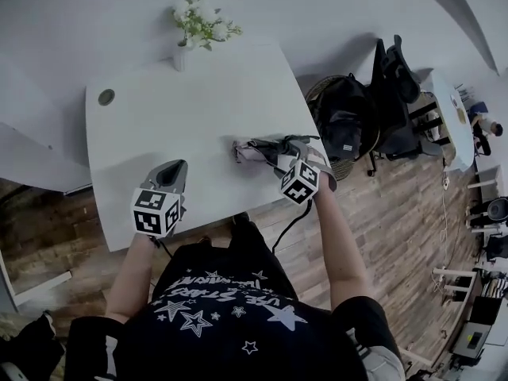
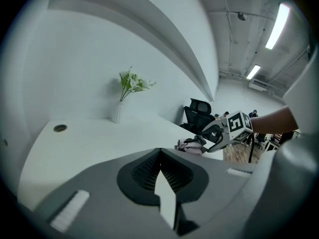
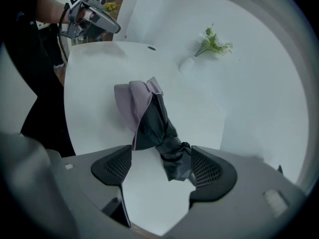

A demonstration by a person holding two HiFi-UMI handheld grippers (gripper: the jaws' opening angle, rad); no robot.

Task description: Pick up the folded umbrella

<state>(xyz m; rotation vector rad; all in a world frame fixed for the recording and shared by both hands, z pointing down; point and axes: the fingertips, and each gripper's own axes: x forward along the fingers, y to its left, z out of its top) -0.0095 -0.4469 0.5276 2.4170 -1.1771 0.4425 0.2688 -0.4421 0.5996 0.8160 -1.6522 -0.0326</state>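
Fabric in pale lilac and dark grey wraps the folded umbrella (image 3: pixel 149 113), which lies on the white table (image 1: pixel 159 125) near its right edge. It looks light, with slack, slippery cloth over a stiff core. The firmest hold is probably the dark, strapped end. That end sits between the wide-apart jaws of the right gripper (image 3: pixel 157 166), not pinched. The left gripper (image 2: pixel 162 176) hovers over the table's near edge, jaws together and empty. No brand, label or writing can be read on the umbrella.
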